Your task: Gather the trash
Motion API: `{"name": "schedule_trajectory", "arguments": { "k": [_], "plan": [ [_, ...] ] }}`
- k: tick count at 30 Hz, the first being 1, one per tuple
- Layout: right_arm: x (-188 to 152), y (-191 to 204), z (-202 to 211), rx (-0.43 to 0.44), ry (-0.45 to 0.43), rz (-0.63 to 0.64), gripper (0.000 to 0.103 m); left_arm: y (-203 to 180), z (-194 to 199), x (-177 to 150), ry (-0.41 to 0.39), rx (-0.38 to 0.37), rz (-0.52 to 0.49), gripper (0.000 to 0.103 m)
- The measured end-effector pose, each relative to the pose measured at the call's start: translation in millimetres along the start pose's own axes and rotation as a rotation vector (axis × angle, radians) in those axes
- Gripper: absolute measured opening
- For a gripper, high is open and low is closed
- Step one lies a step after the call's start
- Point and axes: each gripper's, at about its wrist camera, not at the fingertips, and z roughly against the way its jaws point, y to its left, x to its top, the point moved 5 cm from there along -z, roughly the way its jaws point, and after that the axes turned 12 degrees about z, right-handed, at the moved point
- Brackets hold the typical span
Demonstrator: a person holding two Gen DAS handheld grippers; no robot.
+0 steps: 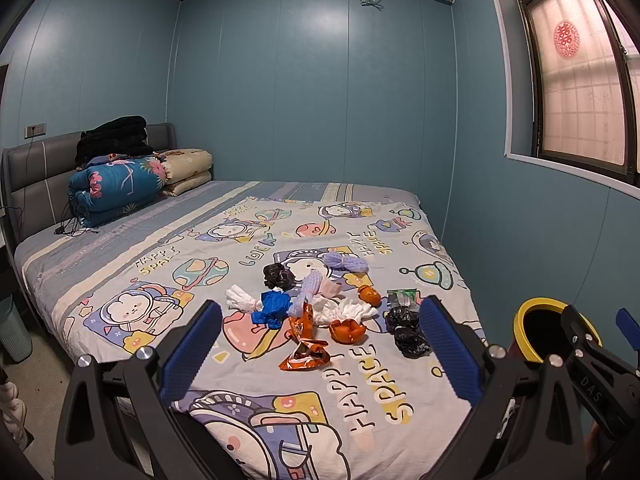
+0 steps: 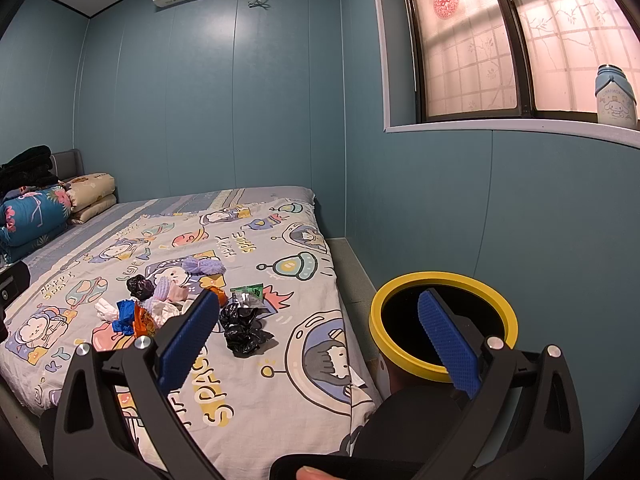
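A pile of trash lies on the cartoon bedspread (image 1: pixel 360 400): white tissues (image 1: pixel 240 298), a blue wad (image 1: pixel 272 308), an orange wrapper (image 1: pixel 306 354), orange peel (image 1: pixel 347 330), crumpled black plastic (image 1: pixel 404 330), a green packet (image 1: pixel 402 298) and purple foam netting (image 1: pixel 346 262). The black plastic (image 2: pixel 242 328) and green packet (image 2: pixel 250 294) also show in the right wrist view. My left gripper (image 1: pixel 320 320) is open and empty, held in front of the pile. My right gripper (image 2: pixel 316 316) is open and empty, between the bed edge and a yellow-rimmed bin (image 2: pixel 442 326).
The bin (image 1: pixel 554 330) stands on the floor at the bed's right side, under the window sill (image 2: pixel 500 126) holding a bottle (image 2: pixel 616 96). Folded quilts (image 1: pixel 116 186) are stacked by the headboard. A pale bin (image 1: pixel 14 332) stands left of the bed.
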Motion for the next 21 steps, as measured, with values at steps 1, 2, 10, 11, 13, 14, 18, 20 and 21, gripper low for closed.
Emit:
{"name": "schedule_trajectory", "arguments": {
  "k": [1,2,10,11,13,14,18,20,21],
  "plan": [
    [0.0,0.1,-0.1,0.0,-0.001,-0.001,0.095,0.0,-0.1,0.0,-0.001,-0.001,0.001,0.095],
    [-0.1,0.1,0.1,-0.001,-0.001,0.0,0.095,-0.4,-1.3,0.0,0.0,0.0,0.002,0.095],
    [-0.6,0.0,-0.6,0.0,0.001,-0.001,0.095,-1.6,-1.4,-1.0,0.0,0.002,0.002,0.095],
    [-0.7,0.0,-0.7,0.0,0.002,-0.001,0.095,-1.5,-1.4,-0.9,0.0,0.002,0.002,0.095],
    [-0.8,-0.1,-1.4,0.0,0.005,-0.002,0.095,-1.9,-2.2,-1.2,-0.002,0.005,0.001,0.095],
    [-0.9,0.1,-2.4,0.0,0.007,-0.002,0.095,-1.9,-3.4,-0.8,-0.001,0.006,0.0,0.095],
    [-3.8,0.2,-12.5,0.021,0.03,-0.019,0.095,1.4,-15.4,-1.7,0.029,0.018,0.007,0.095],
    [-5.7,1.2,-17.7,0.028,0.038,-0.023,0.095,4.3,-25.2,-4.2,0.058,0.018,0.018,0.095],
    [-6.1,2.2,-21.3,0.028,0.042,-0.02,0.095,5.8,-29.1,-5.0,0.068,0.015,0.022,0.095]
  ]
}}
